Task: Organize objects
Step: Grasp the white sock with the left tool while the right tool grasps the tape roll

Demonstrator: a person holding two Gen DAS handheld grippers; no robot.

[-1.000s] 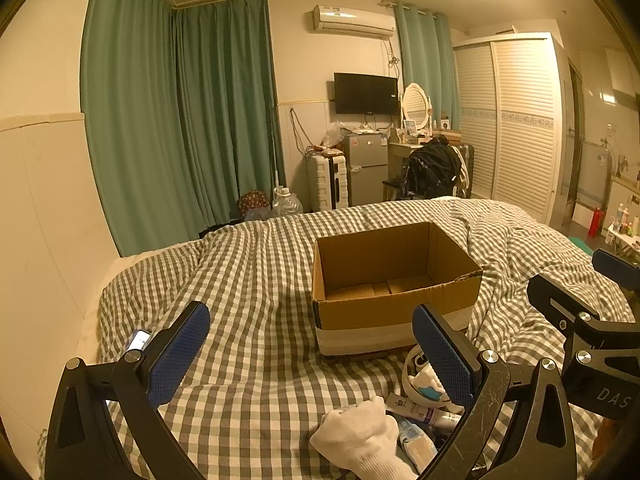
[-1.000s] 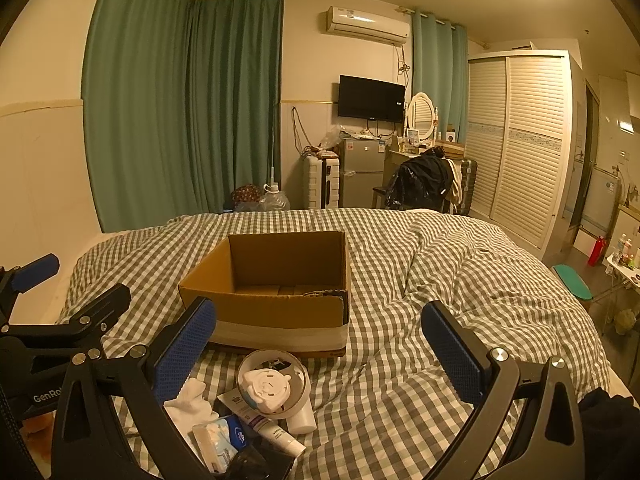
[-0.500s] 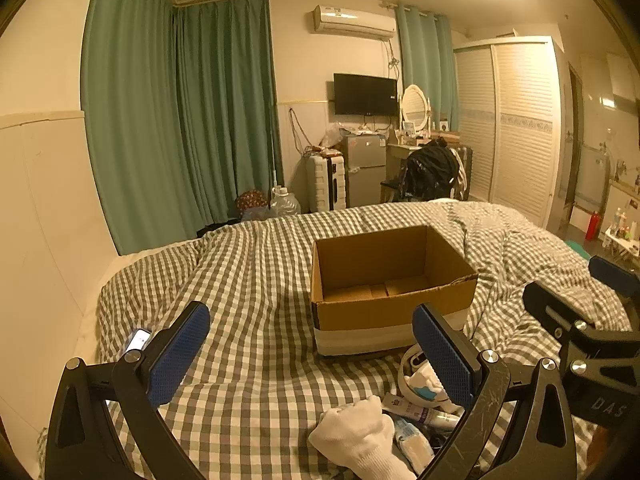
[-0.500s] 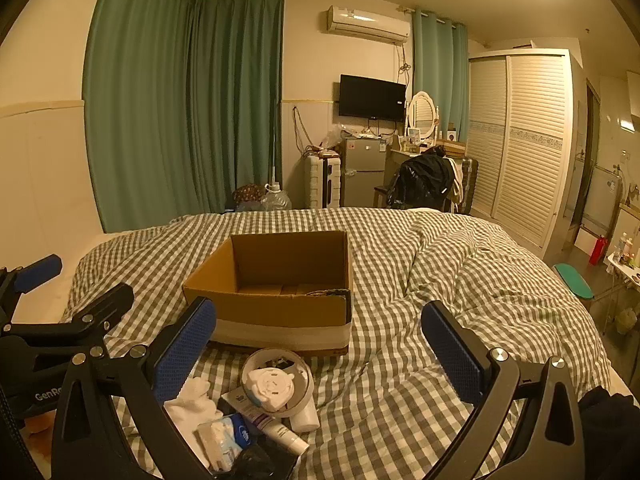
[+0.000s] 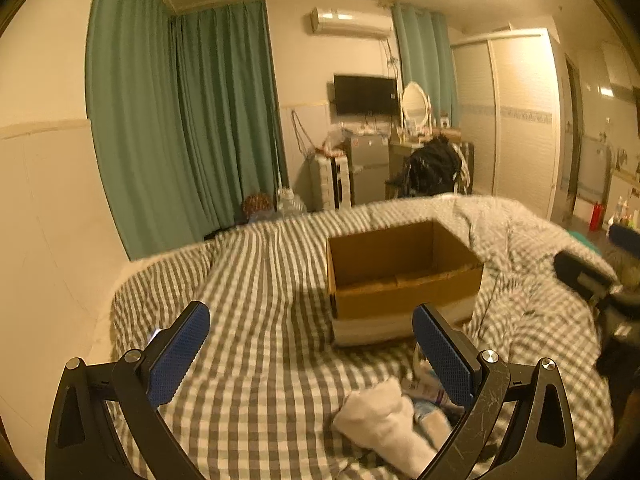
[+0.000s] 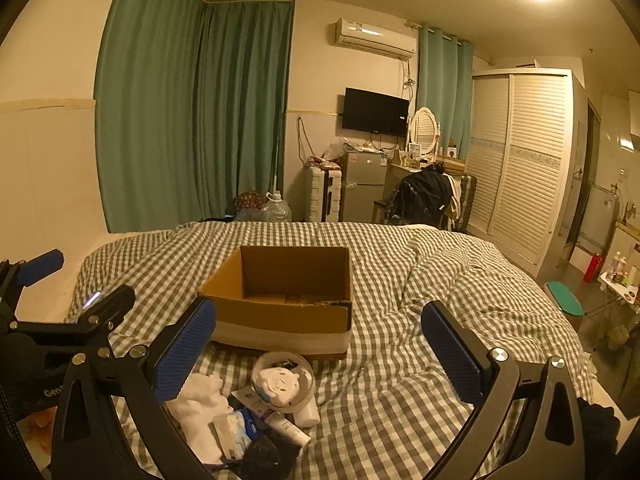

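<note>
An open, empty cardboard box (image 6: pixel 282 300) stands on the checked bed cover (image 6: pixel 400 392); it also shows in the left wrist view (image 5: pixel 400 276). In front of it lies a small heap: a white cloth (image 6: pixel 198 408), a round white device (image 6: pixel 282 384), a tube (image 6: pixel 286 426) and a tissue pack (image 6: pixel 232 434). The white cloth (image 5: pixel 384 420) also shows in the left wrist view. My right gripper (image 6: pixel 320 344) is open and empty above the heap. My left gripper (image 5: pixel 310 352) is open and empty, left of the heap, and shows in the right wrist view (image 6: pixel 76 284).
Green curtains (image 6: pixel 192 112), a suitcase (image 6: pixel 324 194), a small fridge (image 6: pixel 362 184), a chair with a black bag (image 6: pixel 424 196) and a louvred wardrobe (image 6: pixel 520 160) stand beyond the bed. A wall (image 5: pixel 48 220) runs along the bed's left side.
Both grippers have drifted slightly back and up, so the box and heap sit a little lower in view. The left wrist view is blurred by motion. Both stay open.
</note>
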